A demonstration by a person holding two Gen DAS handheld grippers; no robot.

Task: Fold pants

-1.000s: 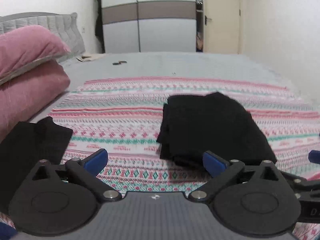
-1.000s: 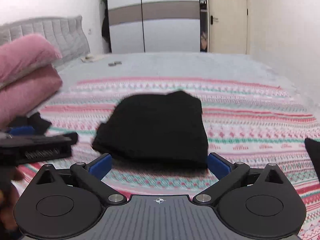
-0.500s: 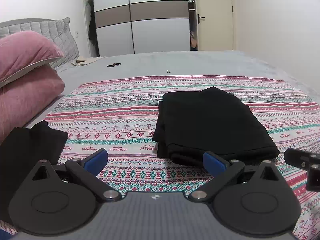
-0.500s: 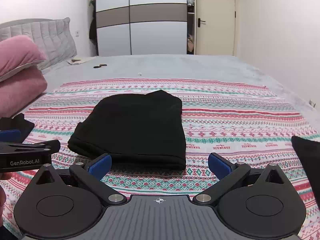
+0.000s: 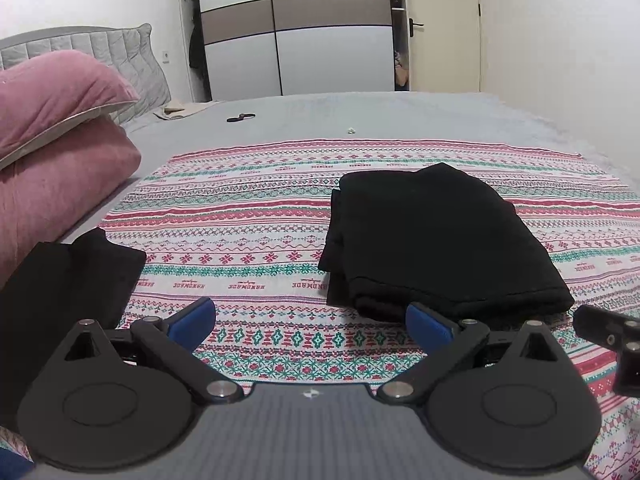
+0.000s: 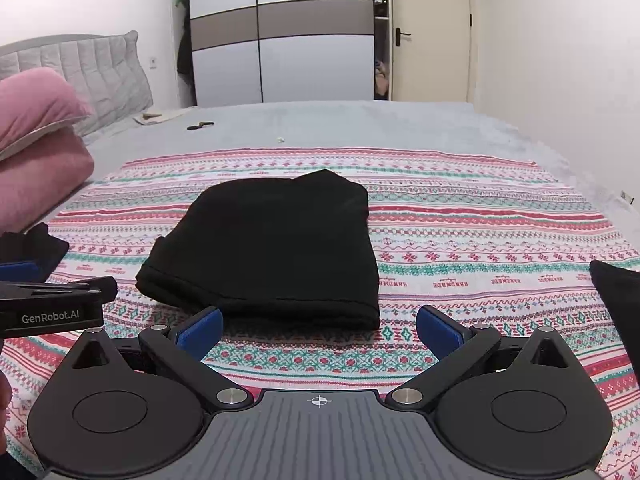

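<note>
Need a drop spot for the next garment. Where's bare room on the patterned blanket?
Free: the strip between the folded black pants and the black garment at the left edge; also right of the pants, before the dark cloth at the right edge. Crowded: the near edge by both open grippers, left gripper, right gripper.

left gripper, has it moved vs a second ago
Yes: the left gripper has pulled back; the folded black pants now lie clear of its fingertips, with more blanket showing.

pants point(image 5: 436, 240): black, folded into a compact rectangular stack
pose: flat, layered edges showing at near and left sides
location: middle of patterned blanket point(image 5: 248, 240) on bed
</note>
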